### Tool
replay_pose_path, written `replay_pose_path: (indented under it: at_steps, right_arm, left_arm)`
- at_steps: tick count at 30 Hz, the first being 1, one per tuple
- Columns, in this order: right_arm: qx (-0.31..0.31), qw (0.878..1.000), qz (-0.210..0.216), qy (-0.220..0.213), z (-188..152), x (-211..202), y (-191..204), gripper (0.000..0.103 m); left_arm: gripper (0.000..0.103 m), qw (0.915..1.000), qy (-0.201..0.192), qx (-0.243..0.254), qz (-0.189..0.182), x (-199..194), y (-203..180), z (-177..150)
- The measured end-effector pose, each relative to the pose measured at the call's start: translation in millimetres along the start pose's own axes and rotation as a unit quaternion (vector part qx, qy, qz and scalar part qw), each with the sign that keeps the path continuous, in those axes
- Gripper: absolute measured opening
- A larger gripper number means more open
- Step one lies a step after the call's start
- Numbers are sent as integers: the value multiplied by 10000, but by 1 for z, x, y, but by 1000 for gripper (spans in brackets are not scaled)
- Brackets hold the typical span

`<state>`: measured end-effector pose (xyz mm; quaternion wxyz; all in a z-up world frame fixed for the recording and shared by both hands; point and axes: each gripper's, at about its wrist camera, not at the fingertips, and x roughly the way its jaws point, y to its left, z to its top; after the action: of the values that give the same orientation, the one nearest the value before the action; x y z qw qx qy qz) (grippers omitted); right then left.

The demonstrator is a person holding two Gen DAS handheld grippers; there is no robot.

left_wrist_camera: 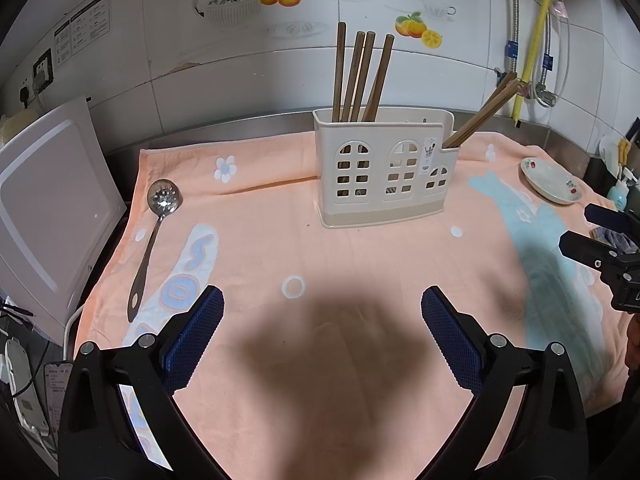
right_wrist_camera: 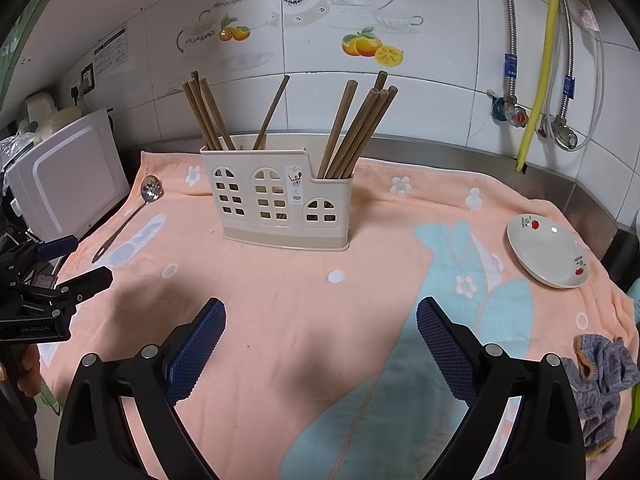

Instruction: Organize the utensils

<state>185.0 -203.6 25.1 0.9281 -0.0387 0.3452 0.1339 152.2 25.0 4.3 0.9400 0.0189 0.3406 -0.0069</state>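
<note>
A cream utensil holder (left_wrist_camera: 384, 172) (right_wrist_camera: 280, 204) with window cut-outs stands upright on the peach towel (left_wrist_camera: 320, 264) (right_wrist_camera: 280, 292). Several wooden chopsticks (left_wrist_camera: 360, 76) (right_wrist_camera: 208, 114) stand in its compartments. A slotted metal spoon (left_wrist_camera: 154, 232) (right_wrist_camera: 132, 212) lies flat on the towel's left side. My left gripper (left_wrist_camera: 322, 332) is open and empty, well short of the holder, with the spoon to its left. My right gripper (right_wrist_camera: 320, 344) is open and empty, in front of the holder. Each gripper shows at the edge of the other's view (left_wrist_camera: 592, 236) (right_wrist_camera: 76, 264).
A floral plate (left_wrist_camera: 550, 180) (right_wrist_camera: 548, 256) sits at the towel's right. A white appliance (left_wrist_camera: 52, 208) (right_wrist_camera: 72, 172) stands at the left edge. A grey knitted cloth (right_wrist_camera: 600, 384) lies at the front right. Tiled wall with pipes (right_wrist_camera: 536, 80) runs behind.
</note>
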Motion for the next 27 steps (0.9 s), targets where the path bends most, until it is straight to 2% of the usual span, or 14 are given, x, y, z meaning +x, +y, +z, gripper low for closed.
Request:
replay_pose_path:
  at_steps: [27]
  right_arm:
    - [15,10000,1,33,-2,2,0,93]
  left_arm:
    - [98,10000,-67,2,-23,-4,1,1]
